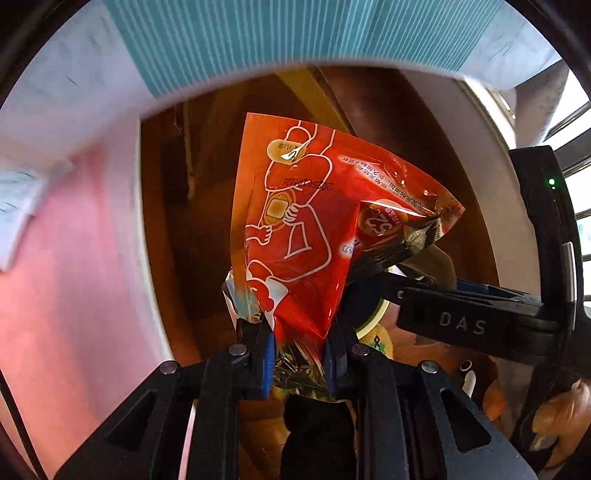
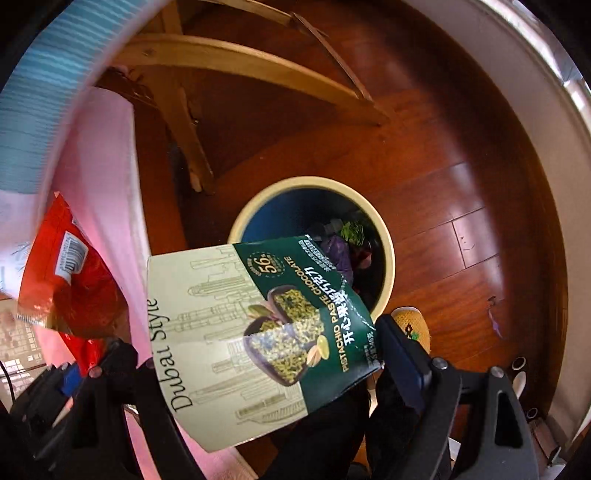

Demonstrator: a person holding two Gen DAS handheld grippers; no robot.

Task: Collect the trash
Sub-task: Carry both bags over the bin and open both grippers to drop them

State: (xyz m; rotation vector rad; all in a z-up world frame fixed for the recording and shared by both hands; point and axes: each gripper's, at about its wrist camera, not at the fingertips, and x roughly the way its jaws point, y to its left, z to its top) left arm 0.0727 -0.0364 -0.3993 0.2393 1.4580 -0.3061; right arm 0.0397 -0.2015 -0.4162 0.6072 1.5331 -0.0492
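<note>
My left gripper (image 1: 300,354) is shut on a crumpled red snack wrapper (image 1: 314,221), which stands up between its blue pads over the wooden floor. The same wrapper shows at the left of the right wrist view (image 2: 62,280). My right gripper (image 2: 258,373) holds a cream and green "Dubai Style" pistachio chocolate packet (image 2: 255,332) just above and in front of a round cream-rimmed trash bin (image 2: 384,243). The bin has a blue inside and holds dark and green trash. The right gripper's body crosses the left wrist view (image 1: 461,317).
A pink and white table edge with a blue striped mat (image 1: 295,33) runs along the left and top. Pale wooden chair legs (image 2: 192,125) stand on the red-brown floor beyond the bin. A white wall base (image 2: 546,110) curves along the right. A yellow slipper (image 2: 412,325) sits beside the bin.
</note>
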